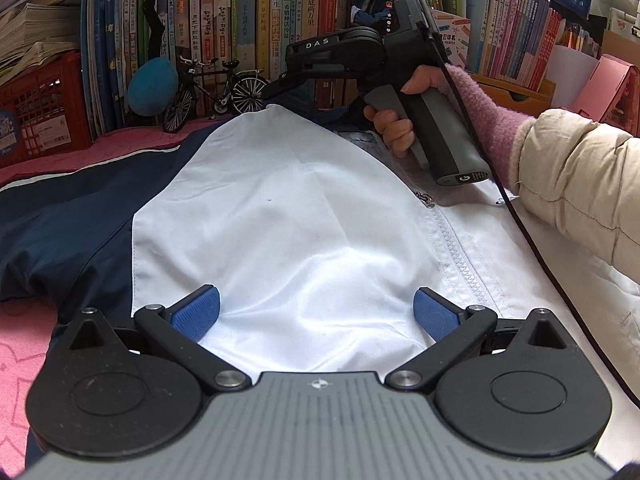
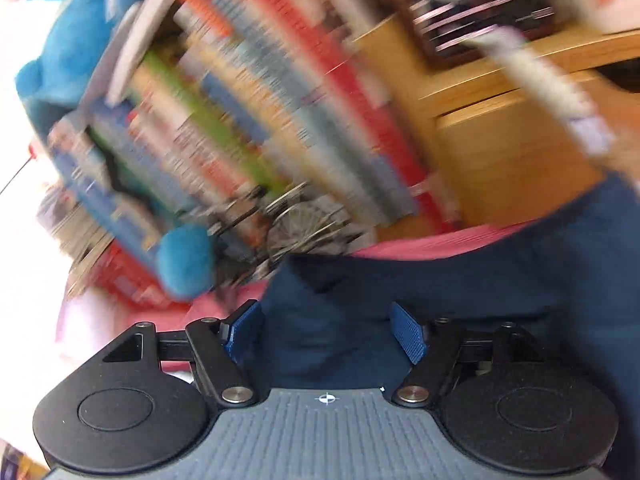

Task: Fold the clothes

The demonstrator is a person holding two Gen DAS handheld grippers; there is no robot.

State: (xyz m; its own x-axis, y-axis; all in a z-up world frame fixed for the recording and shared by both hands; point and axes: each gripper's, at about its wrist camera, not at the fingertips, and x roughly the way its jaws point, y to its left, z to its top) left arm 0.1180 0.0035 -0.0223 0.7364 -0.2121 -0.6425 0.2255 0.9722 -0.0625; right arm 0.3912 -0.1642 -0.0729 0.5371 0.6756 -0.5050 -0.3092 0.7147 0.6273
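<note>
Both tongs are spread apart, left gripper (image 1: 316, 312) over the jacket (image 1: 280, 220), right gripper (image 2: 324, 332) over navy fabric; a sloppy pinch could grab two layers.

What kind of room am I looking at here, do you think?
Probably a home study or a child's bedroom. A packed row of books lines the back, a model bicycle and a blue plush toy stand before them, and a white and navy jacket lies on a pink cover.
</note>
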